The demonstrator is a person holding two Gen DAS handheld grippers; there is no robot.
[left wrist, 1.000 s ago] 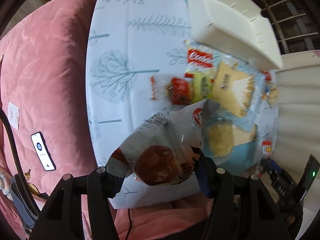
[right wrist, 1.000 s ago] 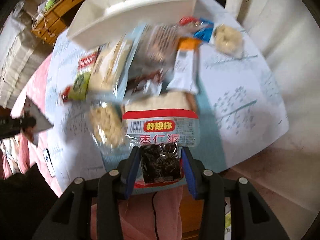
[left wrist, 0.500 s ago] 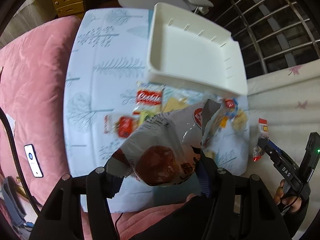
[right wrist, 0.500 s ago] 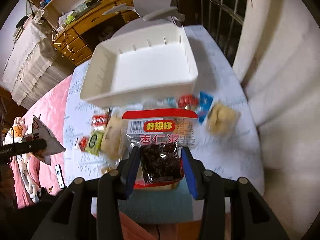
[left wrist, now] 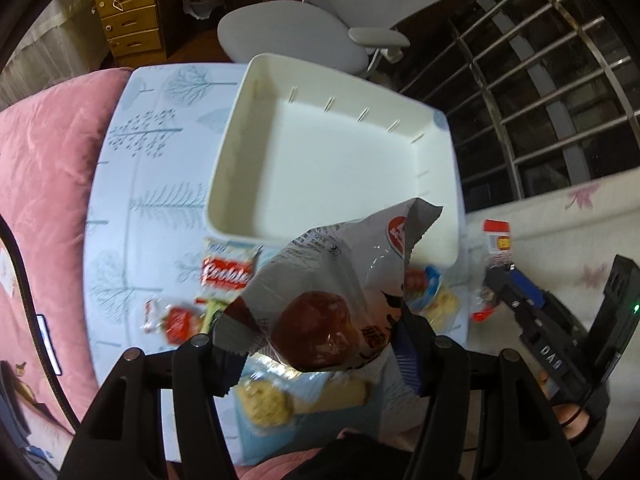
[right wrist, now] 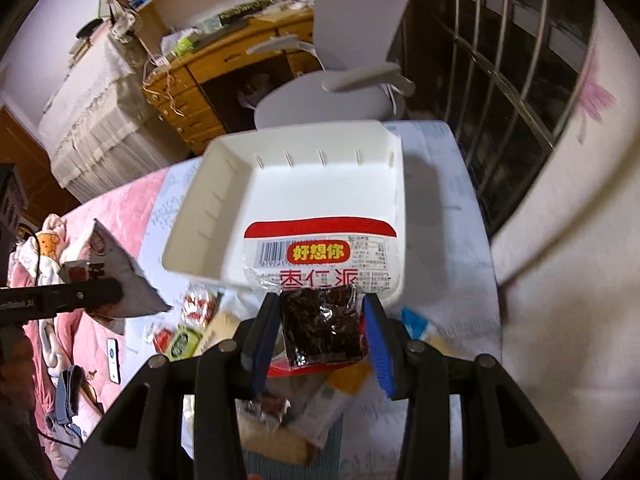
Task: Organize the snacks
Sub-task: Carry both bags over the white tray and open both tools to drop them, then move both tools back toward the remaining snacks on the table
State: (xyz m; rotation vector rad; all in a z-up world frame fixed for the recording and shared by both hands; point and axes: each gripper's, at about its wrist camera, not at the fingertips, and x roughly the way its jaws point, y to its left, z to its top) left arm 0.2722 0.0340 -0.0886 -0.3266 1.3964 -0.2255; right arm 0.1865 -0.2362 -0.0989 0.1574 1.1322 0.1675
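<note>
White plastic forms the empty bin (left wrist: pixel 344 172) that sits at the far end of the small table (left wrist: pixel 160 152), whose pale blue cloth is printed with trees. Nearer the camera, loose snacks lie on the cloth just short of the bin's front wall: a red-labelled cookie packet (left wrist: pixel 228 274), a small red-and-clear wrapper (left wrist: pixel 176 320), and a round pale cracker in clear film (left wrist: pixel 264 402).

The left gripper (left wrist: pixel 320 344) is clamped on a silver snack bag (left wrist: pixel 332 292) with a dark brown round piece showing through its clear window; the bag hangs above the table in front of the bin, its top corner overlapping the bin's near rim in the left wrist view. The right gripper (right wrist: pixel 324 320) is closed on a red-and-white date snack pack (right wrist: pixel 320 256) by its dark, clear-windowed lower part, with the printed upper half held up over the bin's near wall in the right wrist view.

Beyond the table stand a grey office chair (left wrist: pixel 316 28) and a wooden drawer unit (left wrist: pixel 128 12). A pink quilt (left wrist: pixel 44 184) lies beside the table.
</note>
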